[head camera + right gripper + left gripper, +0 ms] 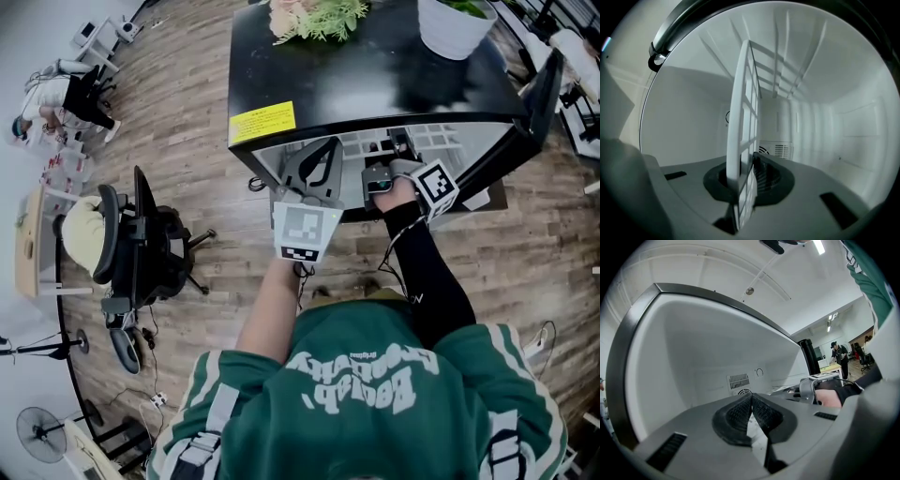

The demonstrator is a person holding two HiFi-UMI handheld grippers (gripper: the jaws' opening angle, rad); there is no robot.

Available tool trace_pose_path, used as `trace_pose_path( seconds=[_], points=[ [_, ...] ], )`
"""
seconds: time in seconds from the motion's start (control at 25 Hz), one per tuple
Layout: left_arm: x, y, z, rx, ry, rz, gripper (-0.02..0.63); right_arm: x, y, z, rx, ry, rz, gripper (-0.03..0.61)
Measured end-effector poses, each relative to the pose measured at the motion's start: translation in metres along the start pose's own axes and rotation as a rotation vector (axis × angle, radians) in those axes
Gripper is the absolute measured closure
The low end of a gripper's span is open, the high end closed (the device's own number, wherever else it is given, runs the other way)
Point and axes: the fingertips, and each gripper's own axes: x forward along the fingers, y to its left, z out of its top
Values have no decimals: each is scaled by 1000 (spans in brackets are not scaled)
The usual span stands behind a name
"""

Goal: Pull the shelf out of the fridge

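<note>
Left gripper (317,167) hovers at the mouth of the fridge (375,84), centre of the head view, its jaws pressed together on nothing. Just right of it, the right gripper (745,165) is clamped on the near edge of the white grid shelf (740,103). That shelf lies inside the cavity, so I judge the grasp made and the whole outward pull not yet done. The door (539,103) stands open at far right.

A head camera looks steeply down on the fridge (375,84), left tool (323,150) and right tool (397,148). Each tool's camera rides just behind its jaws, facing the shared white fridge interior; the shelf (740,117) stands close ahead of the right tool.
</note>
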Motion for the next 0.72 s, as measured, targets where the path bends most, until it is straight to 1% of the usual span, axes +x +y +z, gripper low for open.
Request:
trace_pose_path(
  seconds=[0.2, 0.44, 0.56, 0.72],
  points=[
    [1, 1, -2, -6, -3, -3, 597, 2, -2, 1, -15, 1, -32, 534],
    [-5, 10, 3, -20, -26, 50, 597, 1, -2, 0, -1, 4, -65, 537],
    [-7, 10, 6, -27, -25, 53, 597, 1, -3, 0, -23, 6, -68, 537],
    [-10, 12, 10, -51, -15, 56, 597, 2, -2, 2, -25, -7, -80, 537]
  ],
)
